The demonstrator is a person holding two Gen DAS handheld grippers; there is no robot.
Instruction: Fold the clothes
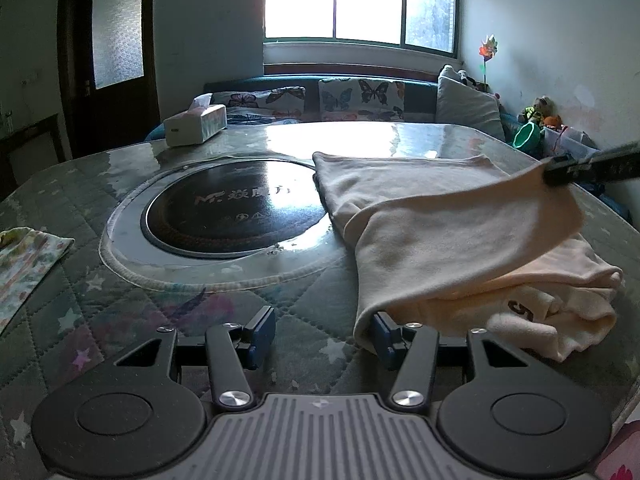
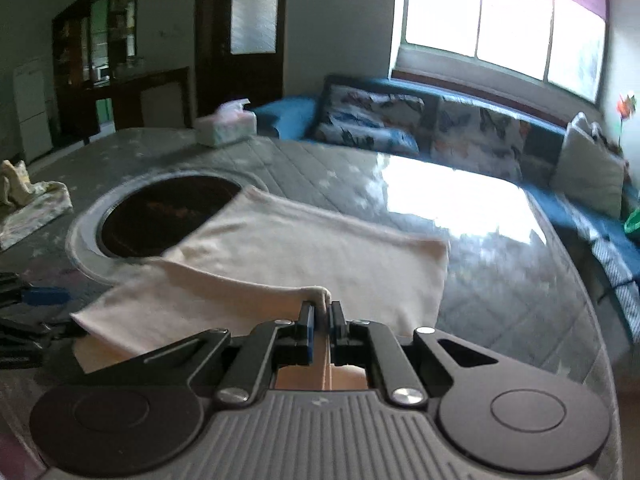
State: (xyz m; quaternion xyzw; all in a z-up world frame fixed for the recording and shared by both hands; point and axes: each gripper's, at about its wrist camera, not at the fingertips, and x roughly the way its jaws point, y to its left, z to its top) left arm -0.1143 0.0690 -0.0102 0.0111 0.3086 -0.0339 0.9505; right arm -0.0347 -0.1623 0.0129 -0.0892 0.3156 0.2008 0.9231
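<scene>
Garment (image 1: 448,216): plain cream, one dark printed mark. Table cover (image 1: 72,288): grey-green quilted diamonds with pale stars. Cushions (image 1: 360,98): white with multicoloured butterflies; gripper pads (image 1: 260,330): blue

You have a table (image 1: 120,280) covered in a grey-green quilted star-print cloth under a clear glossy sheet, with a round black induction hob (image 1: 236,212) set into its middle. On it lie a cream garment (image 1: 432,224), partly folded and overlapping the hob's right edge, a tissue box (image 1: 195,124) at the far left, and a floral-print cloth (image 1: 24,264) at the left edge
</scene>
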